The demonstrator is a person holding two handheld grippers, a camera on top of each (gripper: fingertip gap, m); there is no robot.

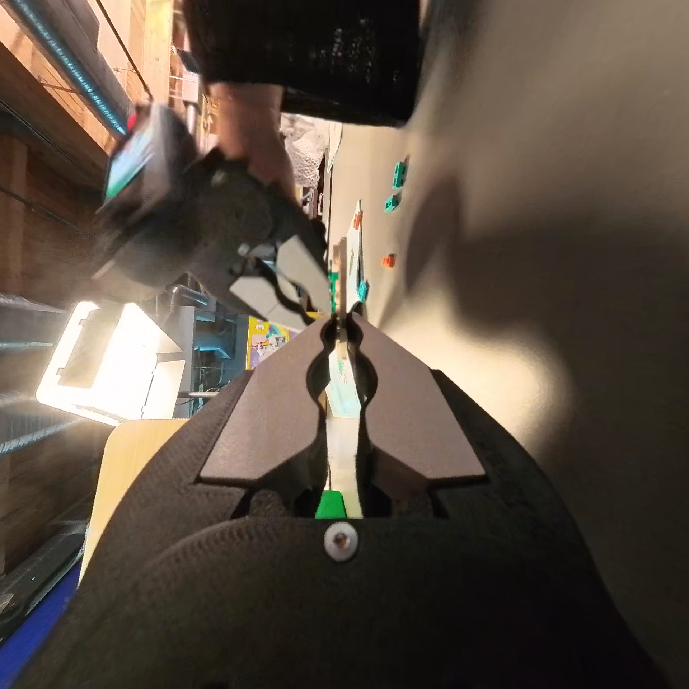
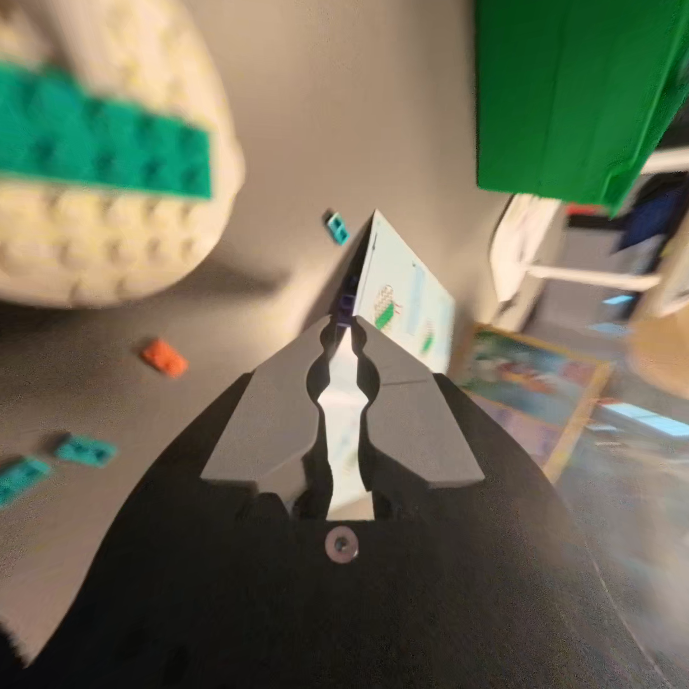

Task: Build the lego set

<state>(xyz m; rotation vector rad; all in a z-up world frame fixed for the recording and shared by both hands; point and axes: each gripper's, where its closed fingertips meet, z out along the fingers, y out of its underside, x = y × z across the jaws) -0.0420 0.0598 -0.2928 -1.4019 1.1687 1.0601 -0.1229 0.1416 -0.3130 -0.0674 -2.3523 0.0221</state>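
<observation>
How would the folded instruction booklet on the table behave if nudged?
The instruction booklet looks like thin paper, so probably light and floppy. It stands tented on the table, so a nudge would likely slide or flatten it.

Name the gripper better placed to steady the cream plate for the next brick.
Left. The left gripper is clamped on the edge of the cream plate, while the right gripper is apart from it.

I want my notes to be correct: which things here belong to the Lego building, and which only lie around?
Job in hand:
cream rounded studded plate, carrying a green plate
small purple piece
orange brick
teal bricks
paper instruction booklet

Lying about:
green fabric
yellow-edged picture box
</observation>
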